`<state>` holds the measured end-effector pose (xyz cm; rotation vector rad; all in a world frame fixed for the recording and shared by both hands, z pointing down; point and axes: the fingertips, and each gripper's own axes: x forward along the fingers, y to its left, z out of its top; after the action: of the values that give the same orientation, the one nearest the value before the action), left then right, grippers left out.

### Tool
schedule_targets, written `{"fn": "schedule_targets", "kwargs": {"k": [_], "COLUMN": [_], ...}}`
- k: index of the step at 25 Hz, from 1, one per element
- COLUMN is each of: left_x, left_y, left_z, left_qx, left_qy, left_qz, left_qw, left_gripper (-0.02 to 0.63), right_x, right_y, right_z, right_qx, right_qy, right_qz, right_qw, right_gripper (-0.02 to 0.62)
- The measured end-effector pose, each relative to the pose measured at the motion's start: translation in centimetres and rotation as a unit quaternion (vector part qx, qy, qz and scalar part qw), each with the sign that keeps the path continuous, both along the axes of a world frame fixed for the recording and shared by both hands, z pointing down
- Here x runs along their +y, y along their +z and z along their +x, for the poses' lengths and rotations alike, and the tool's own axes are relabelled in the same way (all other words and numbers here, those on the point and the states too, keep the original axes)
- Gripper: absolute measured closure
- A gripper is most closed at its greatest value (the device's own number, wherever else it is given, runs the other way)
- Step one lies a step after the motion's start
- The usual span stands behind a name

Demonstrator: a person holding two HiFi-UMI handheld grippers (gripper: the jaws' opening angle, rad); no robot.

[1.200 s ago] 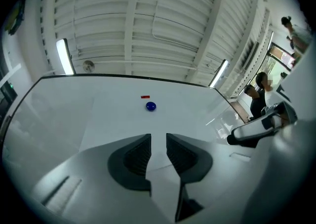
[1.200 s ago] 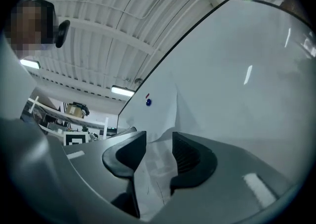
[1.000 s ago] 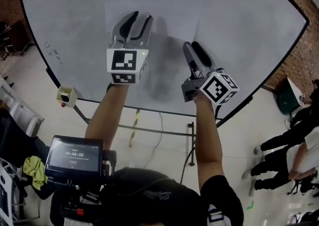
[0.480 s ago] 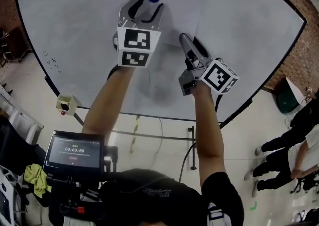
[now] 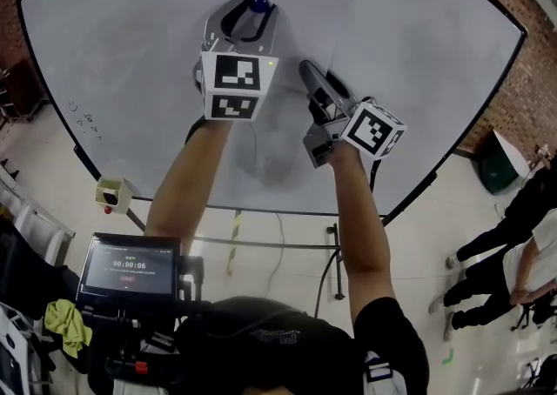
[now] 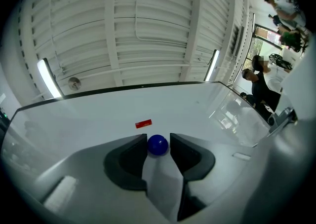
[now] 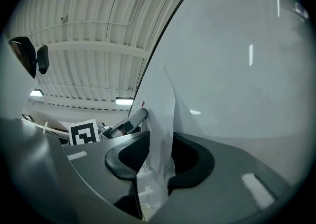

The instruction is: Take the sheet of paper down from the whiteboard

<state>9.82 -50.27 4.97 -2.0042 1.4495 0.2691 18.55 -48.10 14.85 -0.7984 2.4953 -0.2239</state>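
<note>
Whiteboard (image 5: 418, 54) fills the upper head view: big white surface w/ dark frame, standing on a pale floor (image 5: 278, 245). Brick wall (image 5: 522, 63) runs along the right edge, and people (image 5: 509, 245) stand lower right. In the left gripper view a ribbed ceiling w/ strip lights (image 6: 47, 77) shows over the board.

Sheet of paper (image 7: 163, 99) is on the board near its top, white on white, edges faint. Blue magnet (image 6: 158, 145) sits on its upper part, w/ a small red strip (image 6: 143, 124) just above the magnet.

Both arms reach up to the board. Left forearm (image 5: 187, 184) runs nearly straight up; right forearm (image 5: 361, 219) leans in from the right.

Left tool (image 5: 253, 12) is at the sheet's top, jaws closing, tips pressed to either side of the blue magnet, w/ paper under them. Right tool (image 7: 160, 140) is lower & just beside it, rolled onto its side. Its jaws are closing on a raised fold of the sheet, pinched btwn the pads.
</note>
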Motion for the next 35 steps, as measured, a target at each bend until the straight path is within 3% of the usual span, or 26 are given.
{"fn": "schedule_targets", "kwargs": {"k": [6, 19, 31, 35], "left_x": [0.1, 1.2, 0.0, 3.1], "left_y": [-0.2, 0.4, 9.6, 11.0], "left_z": [0.4, 0.3, -4.4, -3.9], "left_qx": [0.000, 0.023, 0.041, 0.036], "left_qy": [-0.002, 0.029, 0.001, 0.001], "left_qz": [0.004, 0.004, -0.071, -0.089], "left_qw": [1.0000, 0.9993, 0.9967, 0.9953], "left_gripper": [0.477, 0.483, 0.483, 0.483], "right_x": [-0.3, 1.5, 1.4, 4.2], "right_y": [0.1, -0.3, 7.0, 8.2], "right_z": [0.1, 2.0, 0.6, 2.0], "right_qx": [0.005, -0.022, -0.003, -0.012], "right_qy": [0.001, 0.004, 0.013, 0.020], "right_qz": [-0.005, 0.004, -0.034, -0.050], "right_qw": [1.000, 1.000, 0.999, 0.998], "right_gripper": [0.580, 0.581, 0.583, 0.581]}}
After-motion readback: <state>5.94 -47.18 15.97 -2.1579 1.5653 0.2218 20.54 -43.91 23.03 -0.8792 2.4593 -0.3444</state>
